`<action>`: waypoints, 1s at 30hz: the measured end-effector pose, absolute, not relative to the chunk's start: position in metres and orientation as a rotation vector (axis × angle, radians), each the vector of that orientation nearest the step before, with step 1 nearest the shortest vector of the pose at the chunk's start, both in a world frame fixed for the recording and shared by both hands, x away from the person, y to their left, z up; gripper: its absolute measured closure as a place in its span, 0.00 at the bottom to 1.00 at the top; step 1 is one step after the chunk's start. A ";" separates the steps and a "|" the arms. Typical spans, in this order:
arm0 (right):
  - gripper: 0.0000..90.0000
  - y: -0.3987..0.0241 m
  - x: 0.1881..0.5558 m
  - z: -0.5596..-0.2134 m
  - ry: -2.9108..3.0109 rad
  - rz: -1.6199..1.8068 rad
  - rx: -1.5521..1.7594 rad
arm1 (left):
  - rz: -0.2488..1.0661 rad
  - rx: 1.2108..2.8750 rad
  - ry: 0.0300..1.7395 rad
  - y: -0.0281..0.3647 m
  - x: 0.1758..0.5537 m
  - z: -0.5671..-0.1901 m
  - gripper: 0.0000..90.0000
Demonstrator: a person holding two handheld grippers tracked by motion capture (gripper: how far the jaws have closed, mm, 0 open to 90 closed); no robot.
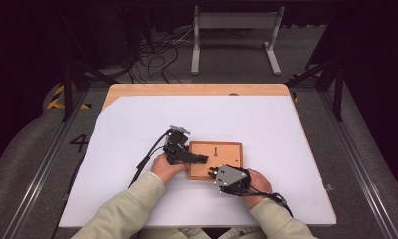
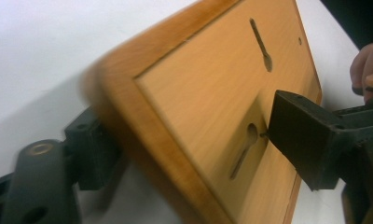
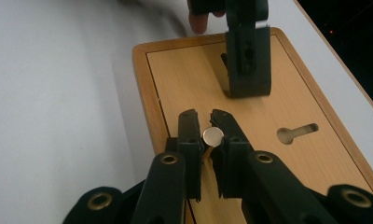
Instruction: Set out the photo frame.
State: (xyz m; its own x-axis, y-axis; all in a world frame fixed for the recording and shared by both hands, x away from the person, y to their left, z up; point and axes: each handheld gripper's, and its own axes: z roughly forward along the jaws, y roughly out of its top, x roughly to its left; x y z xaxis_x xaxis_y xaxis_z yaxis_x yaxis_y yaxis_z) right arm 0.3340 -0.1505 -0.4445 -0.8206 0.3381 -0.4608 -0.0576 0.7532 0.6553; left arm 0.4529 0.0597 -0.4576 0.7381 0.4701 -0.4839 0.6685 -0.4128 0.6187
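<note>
High view: on the desk (image 1: 137, 129) a wooden board (image 1: 227, 149) lies flat, its left edge clamped in the left gripper (image 1: 199, 159) jaws. Right gripper (image 3: 208, 126) jaws pinch a small metal disc (image 3: 213, 136), the keyhole slot (image 3: 296, 133) just right.

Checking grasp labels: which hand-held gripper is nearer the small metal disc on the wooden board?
Right. The right hand-held gripper has the metal disc between its jaws. The left hand-held gripper clamps the wooden board at its far edge, apart from the disc.
</note>
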 end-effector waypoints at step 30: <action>0.53 -0.219 0.335 -0.393 2.283 1.286 0.479 | -0.116 2.123 0.674 0.074 0.425 -0.424 0.46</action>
